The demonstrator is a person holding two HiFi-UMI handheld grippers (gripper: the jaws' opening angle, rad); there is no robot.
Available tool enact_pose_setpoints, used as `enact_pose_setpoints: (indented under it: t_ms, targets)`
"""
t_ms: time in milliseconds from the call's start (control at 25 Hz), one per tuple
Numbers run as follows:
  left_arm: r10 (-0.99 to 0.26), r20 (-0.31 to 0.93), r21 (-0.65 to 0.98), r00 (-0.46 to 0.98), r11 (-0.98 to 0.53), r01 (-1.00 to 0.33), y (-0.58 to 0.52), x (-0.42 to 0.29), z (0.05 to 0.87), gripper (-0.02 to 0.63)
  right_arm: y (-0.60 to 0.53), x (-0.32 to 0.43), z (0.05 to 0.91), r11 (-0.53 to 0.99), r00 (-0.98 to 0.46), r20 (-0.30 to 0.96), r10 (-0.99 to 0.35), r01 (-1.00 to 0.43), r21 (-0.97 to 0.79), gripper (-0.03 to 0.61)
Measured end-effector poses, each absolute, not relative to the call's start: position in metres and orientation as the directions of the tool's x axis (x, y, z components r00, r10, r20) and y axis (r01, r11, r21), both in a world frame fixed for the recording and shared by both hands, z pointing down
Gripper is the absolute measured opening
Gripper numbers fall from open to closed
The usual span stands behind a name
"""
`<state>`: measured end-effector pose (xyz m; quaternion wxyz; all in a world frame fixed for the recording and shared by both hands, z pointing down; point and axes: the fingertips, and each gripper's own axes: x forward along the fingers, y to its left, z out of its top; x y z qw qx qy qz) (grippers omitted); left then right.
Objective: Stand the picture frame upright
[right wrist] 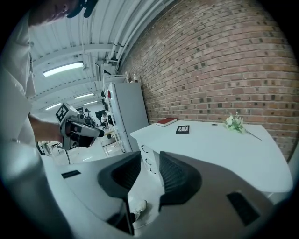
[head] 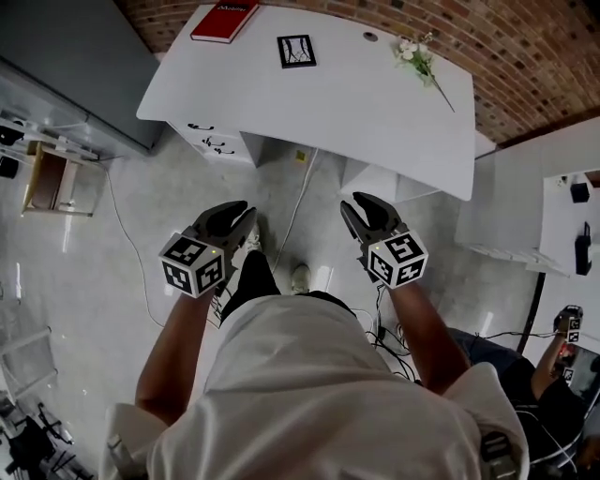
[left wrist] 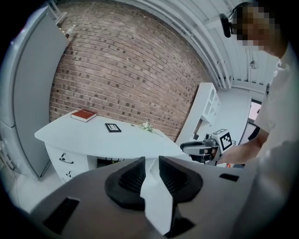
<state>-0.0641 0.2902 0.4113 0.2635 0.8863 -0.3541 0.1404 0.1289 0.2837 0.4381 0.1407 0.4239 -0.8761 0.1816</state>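
The picture frame [head: 296, 51] lies flat on the white tabletop [head: 356, 112], towards its far edge, close to the brick wall [head: 525, 56]. To the frame's left, at the corner, sits a red book [head: 225, 21]. To its right, well apart, lies a sprig of white flowers [head: 419, 58]. You stand back from the tabletop, with bare floor [head: 169, 187] between you and it. Your left tongs [head: 234, 217] and right tongs [head: 361, 208] hang side by side over that floor, well short of the frame, both pointing towards the tabletop. Each pair is spread a little, with nothing between the jaws.
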Motion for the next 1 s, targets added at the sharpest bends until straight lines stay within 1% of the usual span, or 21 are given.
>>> enact_pose_setpoints:
  t_ms: [160,240,400,720,880,1000]
  targets:
    - [-0.526,0.419,0.388,0.740,-0.634,-0.669,0.239,-0.073,0.411,0.095,0.242,0.124,0.441,0.540,-0.568,0.430,-0.701,-0.818,-0.199,0.106]
    - [-0.510,0.421,0.389,0.750,-0.646,-0.657,0.212,-0.082,0.411,0.109,0.218,0.115,0.441,0.531,-0.557,0.444,-0.702,-0.825,-0.195,0.106]
    - [-0.490,0.413,0.389,0.768,-0.667,-0.635,0.157,-0.103,0.411,0.117,0.166,0.093,0.441,0.509,-0.531,0.459,-0.712,-0.841,-0.183,0.106]
    - [-0.416,0.419,0.403,0.807,-0.711,-0.576,0.073,-0.137,0.417,0.158,0.083,0.068,0.442,0.412,-0.456,0.484,-0.747,-0.889,-0.202,0.106]
    - [-0.384,0.416,0.435,0.824,-0.712,-0.551,0.040,-0.142,0.428,0.160,0.052,0.068,0.448,0.371,-0.432,0.504,-0.748,-0.902,-0.222,0.104]
    - [-0.383,0.410,0.459,0.828,-0.697,-0.551,0.013,-0.140,0.435,0.150,0.026,0.068,0.453,0.385,-0.434,0.530,-0.729,-0.899,-0.207,0.104]
